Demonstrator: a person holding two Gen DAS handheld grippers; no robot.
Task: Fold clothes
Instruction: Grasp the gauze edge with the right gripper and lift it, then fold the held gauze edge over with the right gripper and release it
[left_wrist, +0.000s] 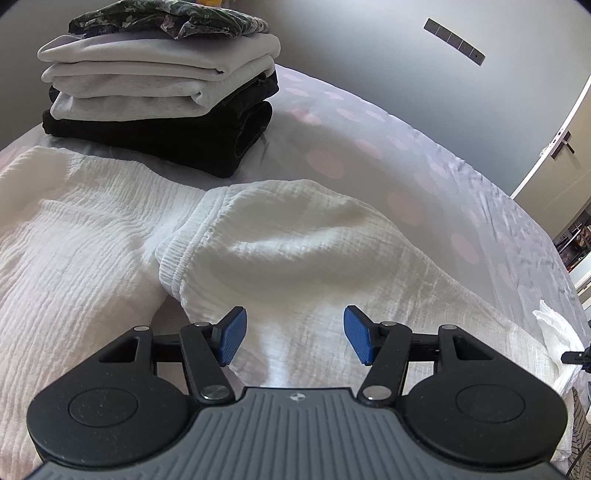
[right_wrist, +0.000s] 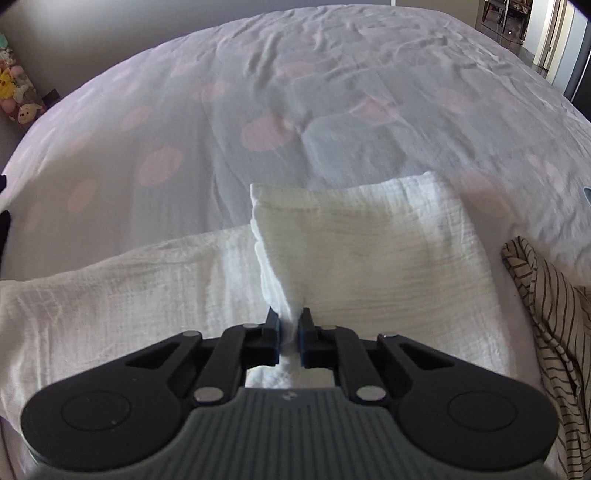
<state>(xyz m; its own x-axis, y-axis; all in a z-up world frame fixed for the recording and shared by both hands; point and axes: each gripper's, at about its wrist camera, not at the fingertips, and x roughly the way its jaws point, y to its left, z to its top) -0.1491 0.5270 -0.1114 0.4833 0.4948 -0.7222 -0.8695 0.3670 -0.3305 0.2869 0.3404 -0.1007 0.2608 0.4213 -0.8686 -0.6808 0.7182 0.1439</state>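
white crinkled garment (left_wrist: 295, 236) | soft, light, floppy; best taken at the ribbed hem | my right gripper (right_wrist: 290, 336) pinched a bunched fold | my left gripper (left_wrist: 293, 334) hung wide, empty

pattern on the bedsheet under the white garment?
Pale lilac-white bedsheet with large, soft pink dots; clearest in the right wrist view, beyond the white garment.

No legible txt or nos. anywhere — just a small round emblem on left gripper (left_wrist: 294, 341) body.
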